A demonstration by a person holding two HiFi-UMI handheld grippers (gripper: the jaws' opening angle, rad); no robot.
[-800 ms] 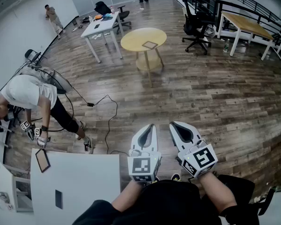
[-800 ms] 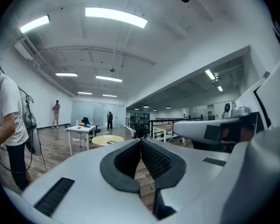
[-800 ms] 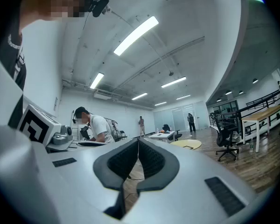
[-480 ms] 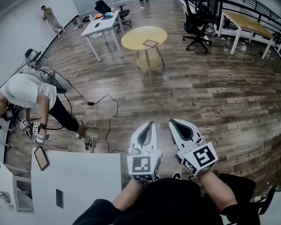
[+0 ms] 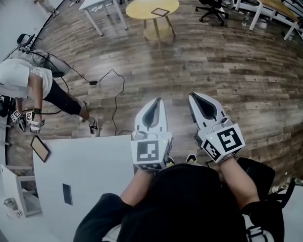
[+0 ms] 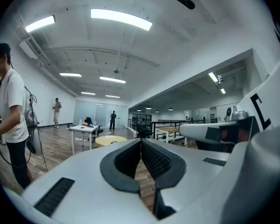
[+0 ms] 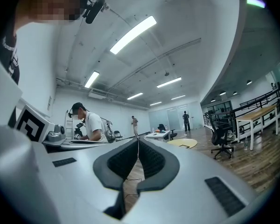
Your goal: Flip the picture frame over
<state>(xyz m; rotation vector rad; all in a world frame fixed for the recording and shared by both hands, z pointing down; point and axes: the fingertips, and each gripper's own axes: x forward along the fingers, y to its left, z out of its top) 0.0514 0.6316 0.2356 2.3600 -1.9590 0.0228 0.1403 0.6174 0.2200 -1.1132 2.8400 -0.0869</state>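
- Grey-white plastic tongs sit level in front of the person's chest. The left gripper [image 5: 158, 102] has its jaws pressed tip to tip with nothing between them. The right gripper [image 5: 194, 96] is closed just as fully and is just as empty.
- A white table [image 5: 91, 170] stands just to their left. A dark-edged frame [image 5: 40, 148] lies at its far corner, right by a second person [image 5: 20, 79] who bends there with marker-cubed tongs. I'd say that frame is theirs, not this task's.
- A black cable [image 5: 116, 92] snakes over the wood floor [image 5: 232, 79] ahead. Anyone heading forward should step round it.
- Farther off stands a round yellow table [image 5: 152, 6] with the picture frame [image 5: 160, 11] lying flat on top, well apart from both grippers. I judge this to be the frame to flip, so the step in hand is only the approach.
- To do it well, I'd say the jaws should open before they reach the tabletop, not over the frame.
- One gripper could come in low at a frame edge that is free of the table's rim, and nip only that edge.
- The other gripper could steady the opposite side, so the frame turns over rather than sliding off the round top.
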